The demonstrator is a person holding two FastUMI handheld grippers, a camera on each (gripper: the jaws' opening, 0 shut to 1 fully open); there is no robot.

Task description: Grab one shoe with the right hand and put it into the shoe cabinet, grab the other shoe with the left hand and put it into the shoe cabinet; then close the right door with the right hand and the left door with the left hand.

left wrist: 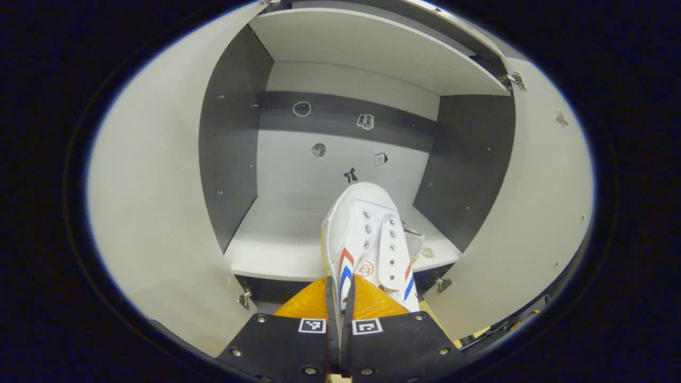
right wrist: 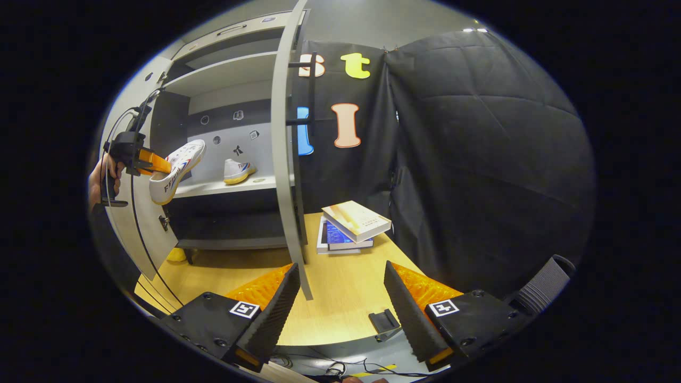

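In the left gripper view my left gripper (left wrist: 340,340) is shut on the heel of a white shoe (left wrist: 372,239) with red and blue stripes. The shoe hangs toe-first in front of the open shoe cabinet's shelf (left wrist: 276,250). Behind it on the shelf, a bit of the other shoe (left wrist: 414,242) peeks out. The right gripper view shows the left gripper (right wrist: 154,162) carrying that shoe (right wrist: 175,173) at the cabinet mouth, and the other white shoe (right wrist: 238,171) resting on the shelf (right wrist: 213,187). My right gripper (right wrist: 340,314) is open and holds nothing, just past the right door's edge (right wrist: 284,159).
Both cabinet doors stand open: the left door (left wrist: 154,202) and right door (left wrist: 537,202) flank the shelf. A stack of books (right wrist: 348,226) lies on the wooden floor (right wrist: 330,287) near the black cloth wall. A hand (right wrist: 101,178) holds the left gripper.
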